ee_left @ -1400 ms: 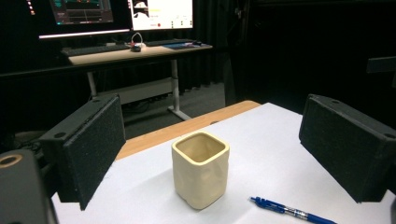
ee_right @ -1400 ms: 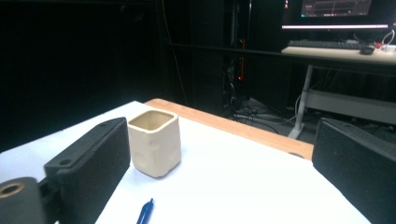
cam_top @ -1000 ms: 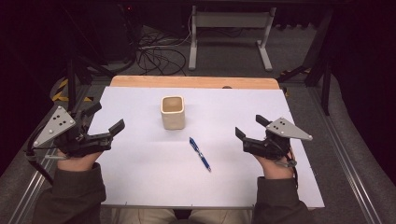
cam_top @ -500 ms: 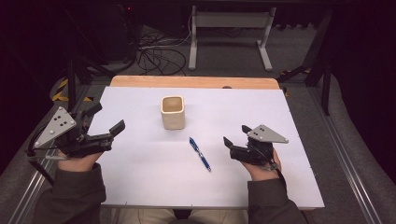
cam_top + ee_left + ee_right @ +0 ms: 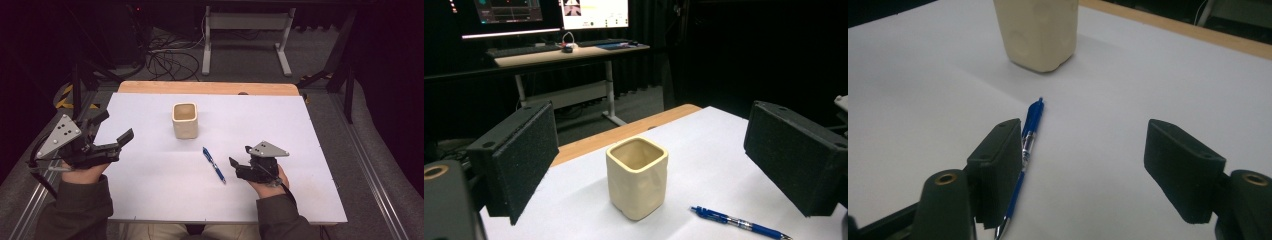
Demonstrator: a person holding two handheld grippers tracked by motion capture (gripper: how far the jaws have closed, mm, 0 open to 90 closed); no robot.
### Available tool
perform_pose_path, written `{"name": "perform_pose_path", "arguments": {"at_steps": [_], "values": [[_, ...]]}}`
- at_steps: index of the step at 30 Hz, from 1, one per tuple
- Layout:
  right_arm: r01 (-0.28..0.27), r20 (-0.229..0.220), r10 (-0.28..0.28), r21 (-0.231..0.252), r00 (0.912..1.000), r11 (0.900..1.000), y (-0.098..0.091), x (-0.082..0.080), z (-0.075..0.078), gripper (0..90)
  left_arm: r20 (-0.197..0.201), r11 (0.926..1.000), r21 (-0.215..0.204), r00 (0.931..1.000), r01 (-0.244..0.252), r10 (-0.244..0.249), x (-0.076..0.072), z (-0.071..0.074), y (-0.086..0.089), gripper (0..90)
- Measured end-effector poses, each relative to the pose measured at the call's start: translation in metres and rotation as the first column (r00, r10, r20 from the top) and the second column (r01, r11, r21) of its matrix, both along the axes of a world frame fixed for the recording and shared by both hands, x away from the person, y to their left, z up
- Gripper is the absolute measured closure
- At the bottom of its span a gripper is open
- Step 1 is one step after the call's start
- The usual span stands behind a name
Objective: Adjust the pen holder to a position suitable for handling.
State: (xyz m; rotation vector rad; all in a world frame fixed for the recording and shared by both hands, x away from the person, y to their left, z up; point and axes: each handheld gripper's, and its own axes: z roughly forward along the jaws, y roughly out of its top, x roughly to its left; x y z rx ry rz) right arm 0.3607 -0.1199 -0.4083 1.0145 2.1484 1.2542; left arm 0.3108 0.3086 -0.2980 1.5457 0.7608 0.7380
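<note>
A blue pen [image 5: 214,165] lies on the white table sheet [image 5: 290,125], a little in front of a cream square cup [image 5: 185,120] that stands upright. My right gripper [image 5: 240,155] is open, low over the sheet just right of the pen. In the right gripper view [image 5: 1083,137] the pen [image 5: 1030,135] runs beside and partly behind the left jaw, outside the gap, with the cup [image 5: 1038,30] beyond. My left gripper [image 5: 114,126] is open at the table's left edge and points at the cup [image 5: 638,177]; the pen [image 5: 739,222] lies to the cup's right.
A wooden strip [image 5: 210,87] borders the far edge of the sheet. Beyond it are a metal desk frame [image 5: 245,30] and cables [image 5: 165,55] on the floor. The left gripper view has a desk with lit monitors [image 5: 549,12] in the dark background.
My right gripper has moved left and nearer to the pen, still open. The left gripper, cup and pen have stayed put.
</note>
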Motion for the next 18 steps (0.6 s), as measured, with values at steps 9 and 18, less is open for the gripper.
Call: {"name": "perform_pose_path", "arguments": {"at_steps": [9, 18], "values": [[-0.026, -0.072, 0.023, -0.039, 0.9972, 0.9989, 0.012, 0.002, -0.015, 37.3, -0.002, 1.0, 0.001, 1.0, 0.001, -0.001, 0.0, 0.0, 0.0, 8.2], [-0.043, -0.112, 0.033, -0.084, 0.9931, 0.9956, 0.022, 0.003, -0.029, 42.9, -0.011, 0.9999, 0.01, 0.9999, 0.008, -0.008, 0.001, -0.001, -0.001, 8.4]]}}
